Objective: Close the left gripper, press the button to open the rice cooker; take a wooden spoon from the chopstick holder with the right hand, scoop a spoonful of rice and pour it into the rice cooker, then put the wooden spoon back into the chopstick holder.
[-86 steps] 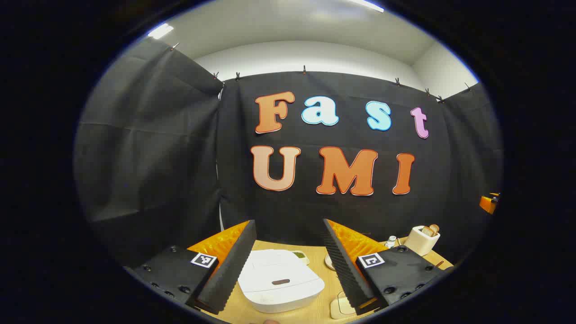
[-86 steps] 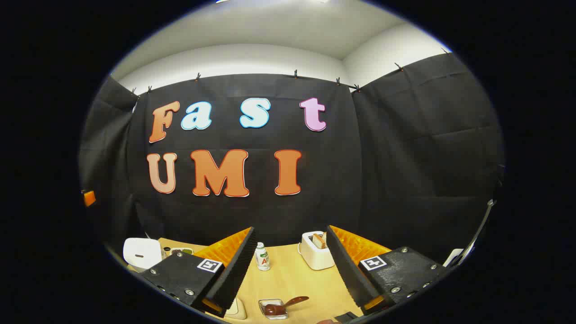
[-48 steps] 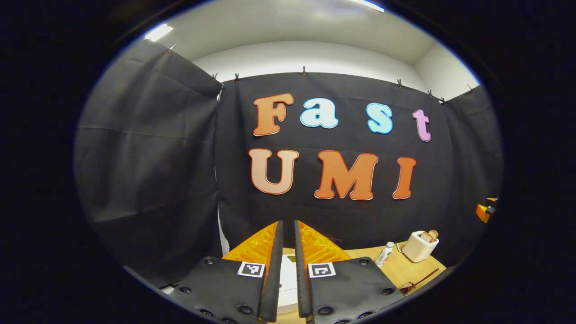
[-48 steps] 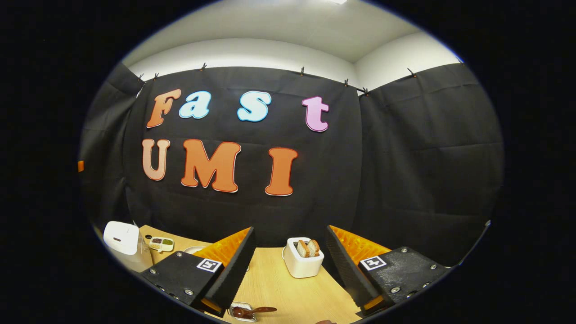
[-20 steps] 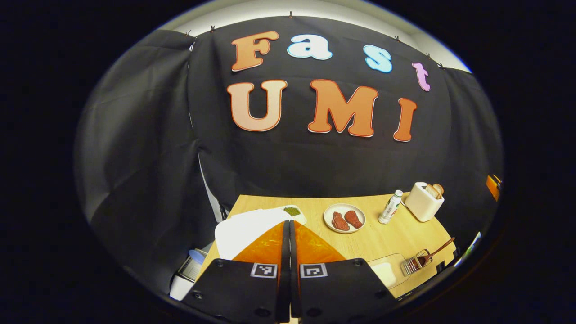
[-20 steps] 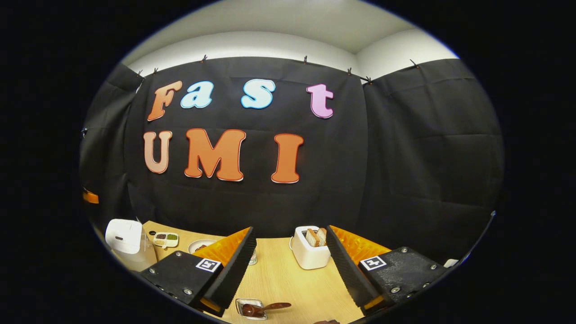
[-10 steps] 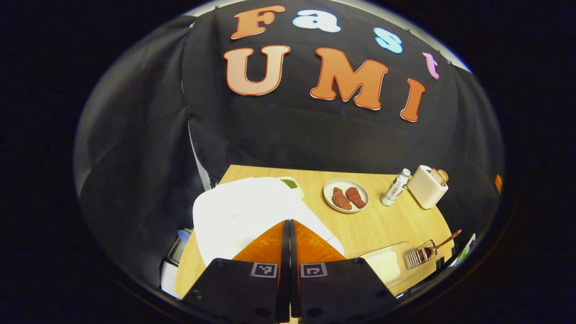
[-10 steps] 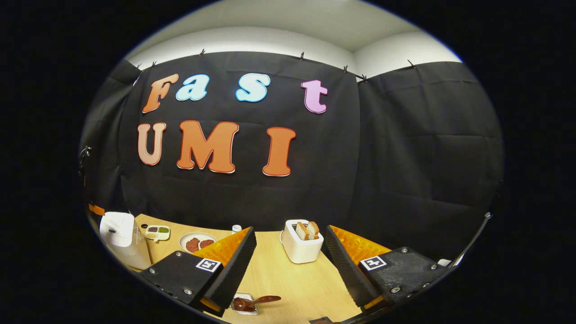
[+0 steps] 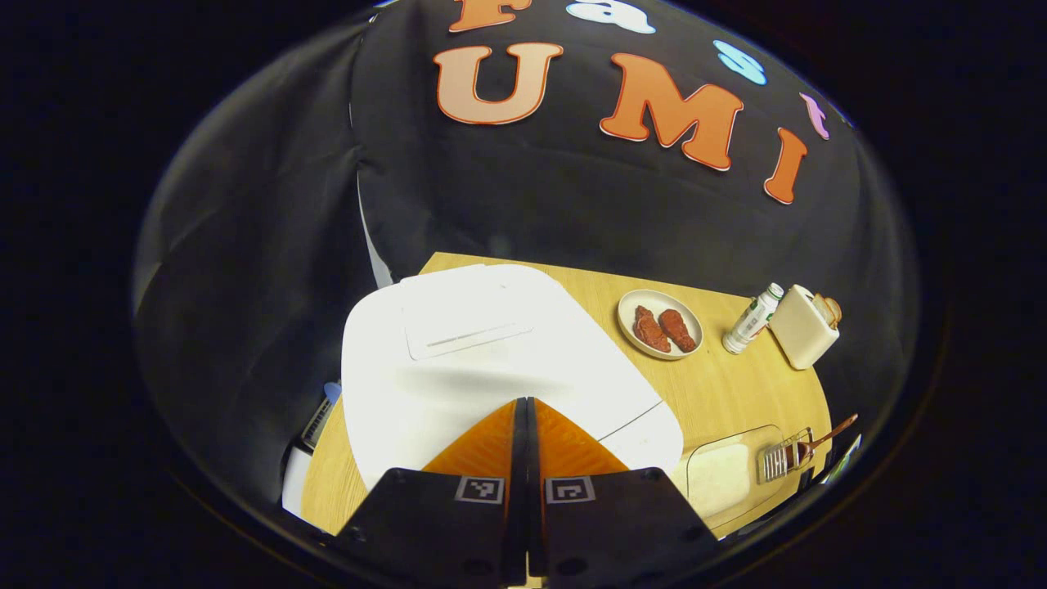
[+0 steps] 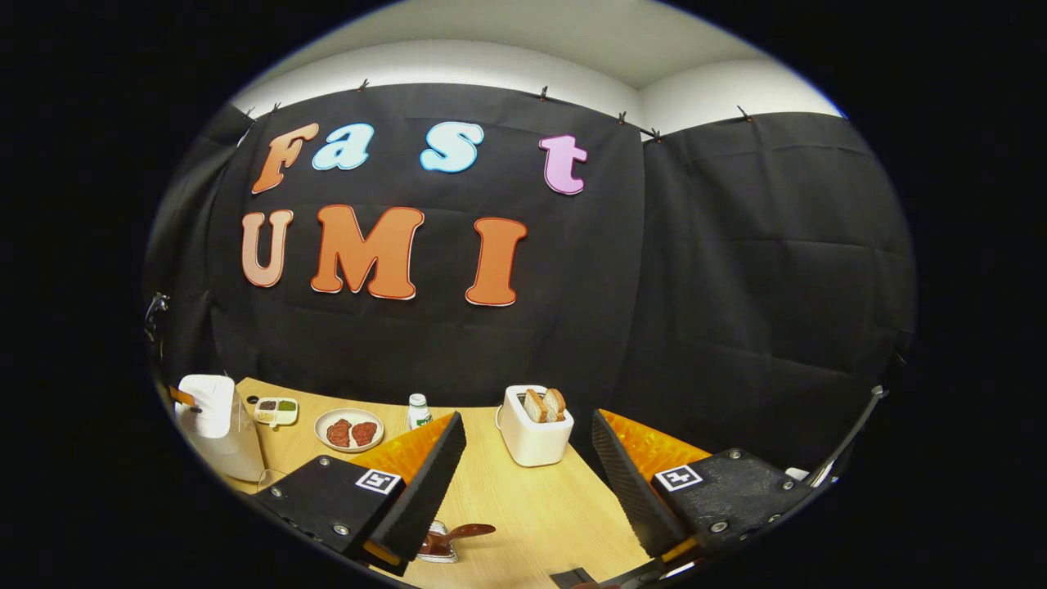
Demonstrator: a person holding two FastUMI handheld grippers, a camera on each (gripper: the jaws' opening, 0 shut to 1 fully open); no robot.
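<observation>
The white rice cooker [image 9: 491, 352] stands with its lid down at the table's left end. My left gripper [image 9: 523, 402] is shut with nothing in it, its tips over the front part of the lid. The button is hidden beneath the fingers, and I cannot tell whether they touch it. In the right gripper view the cooker [image 10: 214, 417] is small at the far left. My right gripper [image 10: 525, 425] is open and empty above the table. The wooden spoon [image 10: 458, 533] lies slanted in the metal chopstick holder [image 10: 438, 548] just below its left finger. A clear container of rice [image 9: 724, 478] sits beside the holder [image 9: 781, 462].
A plate with two pieces of meat [image 9: 660, 323], a small bottle [image 9: 754, 307] and a white toaster with bread [image 9: 803, 315] stand along the back of the wooden table [image 9: 720, 384]. A small condiment dish [image 10: 274, 411] sits near the cooker. Black cloth walls close in behind.
My left gripper, shut since 2.4 s ago, has tipped downward and come closer over the cooker's lid. The right gripper stays open and has drifted slightly.
</observation>
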